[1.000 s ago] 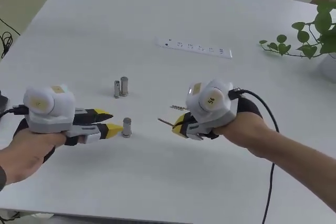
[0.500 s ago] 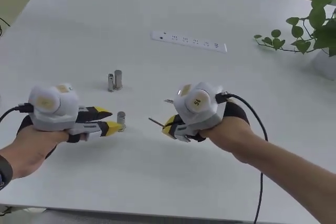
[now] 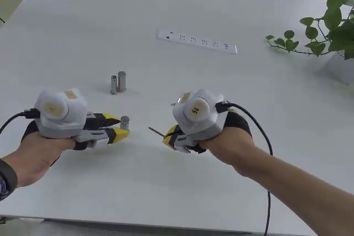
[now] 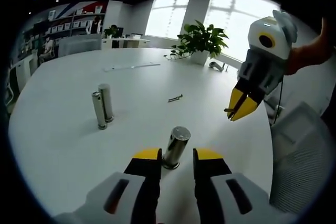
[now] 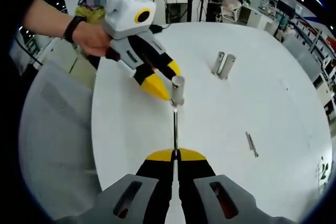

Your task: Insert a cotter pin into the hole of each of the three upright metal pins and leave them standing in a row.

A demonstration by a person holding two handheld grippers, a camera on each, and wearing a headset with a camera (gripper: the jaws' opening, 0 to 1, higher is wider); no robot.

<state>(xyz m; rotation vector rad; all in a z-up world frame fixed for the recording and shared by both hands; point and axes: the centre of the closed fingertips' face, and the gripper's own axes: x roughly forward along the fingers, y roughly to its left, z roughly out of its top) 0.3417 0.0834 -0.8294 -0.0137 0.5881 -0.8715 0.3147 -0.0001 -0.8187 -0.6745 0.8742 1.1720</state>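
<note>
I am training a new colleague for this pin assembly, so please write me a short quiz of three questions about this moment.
1. True or false: the right tool holds a cotter pin, pointed toward the nearest metal pin.
2. How many metal pins stand upright on the table? A) two B) three C) four
3. Fill in: the nearest metal pin stands between the jaws of the ___ tool.
Key: 1 true; 2 B; 3 left tool.
</note>
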